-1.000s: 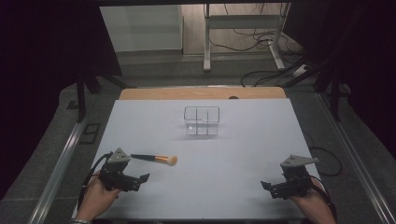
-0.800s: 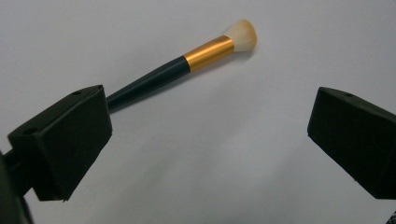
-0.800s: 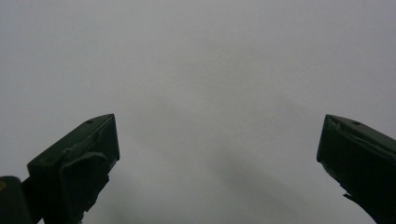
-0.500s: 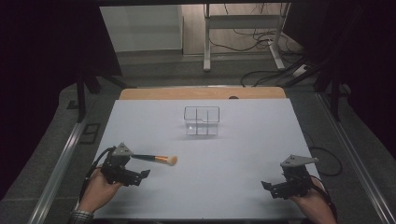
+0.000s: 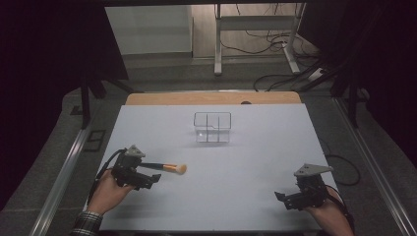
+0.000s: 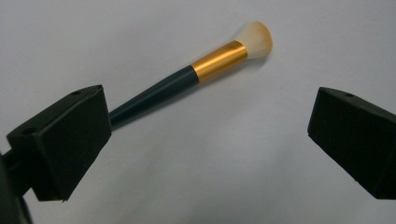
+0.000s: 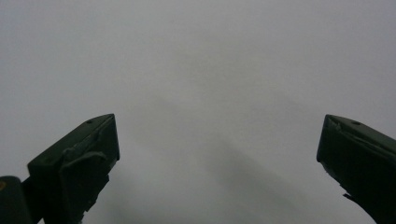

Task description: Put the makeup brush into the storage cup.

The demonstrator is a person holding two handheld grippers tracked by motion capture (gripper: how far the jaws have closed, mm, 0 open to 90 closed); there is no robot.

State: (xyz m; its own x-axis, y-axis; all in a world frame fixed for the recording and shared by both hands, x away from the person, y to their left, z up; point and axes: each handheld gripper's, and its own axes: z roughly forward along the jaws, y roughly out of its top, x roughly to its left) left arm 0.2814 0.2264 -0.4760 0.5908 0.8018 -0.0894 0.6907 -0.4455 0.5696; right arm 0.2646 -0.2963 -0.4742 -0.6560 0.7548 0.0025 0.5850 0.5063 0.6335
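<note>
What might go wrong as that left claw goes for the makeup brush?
The left gripper is wide open, and the brush lies off toward one jaw rather than midway, so closing now could nudge or roll it away. Its handle is thin and tapered, so a grip may slip. The clear box is hard to see, so a carried brush could bump its rim.

The desk [image 5: 255, 196] has a flat, pale grey-white top with a strip of bare light wood along its 12 o'clock edge. A clear, square plastic organiser box with inner dividers [image 5: 212, 127] stands toward 12 o'clock. A makeup brush with dark handle, gold ferrule and pale bristles [image 5: 167, 167] lies near 9 o'clock, bristles pointing to 3 o'clock.
</note>
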